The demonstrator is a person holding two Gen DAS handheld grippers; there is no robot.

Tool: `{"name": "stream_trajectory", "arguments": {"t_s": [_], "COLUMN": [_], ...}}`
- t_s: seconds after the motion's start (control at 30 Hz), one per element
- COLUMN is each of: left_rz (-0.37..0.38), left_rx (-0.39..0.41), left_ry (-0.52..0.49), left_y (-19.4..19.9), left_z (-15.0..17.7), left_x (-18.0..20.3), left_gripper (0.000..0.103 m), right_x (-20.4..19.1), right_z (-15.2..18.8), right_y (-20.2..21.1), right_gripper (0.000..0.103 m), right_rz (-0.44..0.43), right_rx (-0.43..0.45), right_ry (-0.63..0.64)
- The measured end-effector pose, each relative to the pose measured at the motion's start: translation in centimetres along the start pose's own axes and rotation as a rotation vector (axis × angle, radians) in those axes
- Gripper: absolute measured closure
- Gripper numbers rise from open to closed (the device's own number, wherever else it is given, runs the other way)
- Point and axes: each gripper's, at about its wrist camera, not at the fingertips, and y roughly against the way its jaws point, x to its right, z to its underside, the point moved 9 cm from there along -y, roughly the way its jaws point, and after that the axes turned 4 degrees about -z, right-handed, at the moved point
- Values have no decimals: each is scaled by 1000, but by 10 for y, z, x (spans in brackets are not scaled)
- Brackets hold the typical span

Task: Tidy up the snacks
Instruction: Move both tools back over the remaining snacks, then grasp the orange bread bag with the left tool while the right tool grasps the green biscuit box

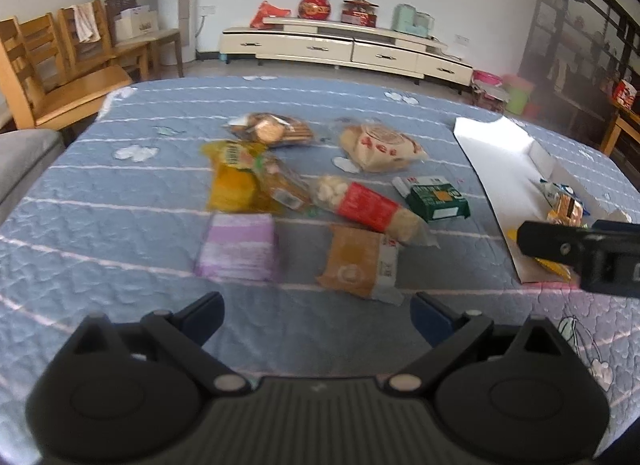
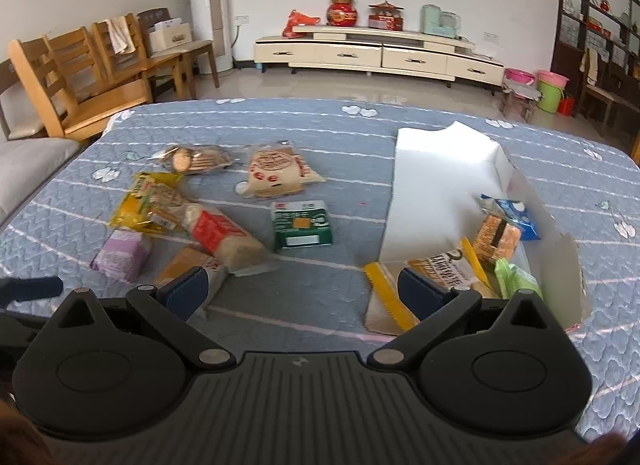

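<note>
Left tongs (image 1: 316, 311) wide apart, empty, above quilted blue surface (image 1: 120, 265). Right tongs (image 2: 304, 291) also spread wide, gripping nothing. Snacks scattered ahead: purple pack (image 1: 240, 247), orange pack (image 1: 360, 261), red-banded pack (image 1: 370, 207), green box (image 2: 302, 225); print unreadable. White box (image 2: 532, 201) right of right tongs holds several packets, writing too blurred.

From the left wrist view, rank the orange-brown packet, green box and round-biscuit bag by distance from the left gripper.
Nearest the left gripper first:
1. Orange-brown packet, just ahead, slightly right.
2. Green box, farther, to the right.
3. Round-biscuit bag, farthest, toward the quilt's far edge.
</note>
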Motion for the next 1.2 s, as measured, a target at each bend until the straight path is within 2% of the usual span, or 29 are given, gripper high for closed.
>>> {"name": "stream_trajectory", "arguments": {"t_s": [0.17,0.27,0.3,0.37,0.4,0.43,0.53,0.67,0.87,1.13,1.2], "left_rz": [26,35,45,23,9,4,19,29,18,-46,-59], "left_rx": [10,-11,-21,-27,-33,-25,-20,-18,10,5,11], "left_ry": [-62,-92,-96,-117,-128,-128,-95,-55,-56,-28,-12], "left_y": [-21,-37,-41,-49,-54,-55,-51,-37,-10,-1,-1], "left_z": [-6,-8,-9,-9,-9,-9,-11,-10,-4,0,-4], "left_x": [24,35,37,38,38,36,31,22,10,-20,-26], "left_gripper": [5,14,21,28,39,44,56,56,56,56,56], "right_x": [14,19,20,23,24,25,27,24,11,1,-1], "right_z": [0,1,1,1,1,0,-3,-14,-28,-28,-24], "right_y": [-5,-8,-9,-12,-14,-16,-26,-48,-93,-152,-157], "right_gripper": [0,0,0,0,0,0,0,0,0,0,25], "right_rz": [14,20,21,20,20,22,24,0,-10,-3,-7], "right_rx": [2,-1,-3,-9,-15,-19,-34,-66,-121,-234,-249], "right_ry": [-28,-41,-45,-52,-52,-52,-48,-41,-4,14,16]}}
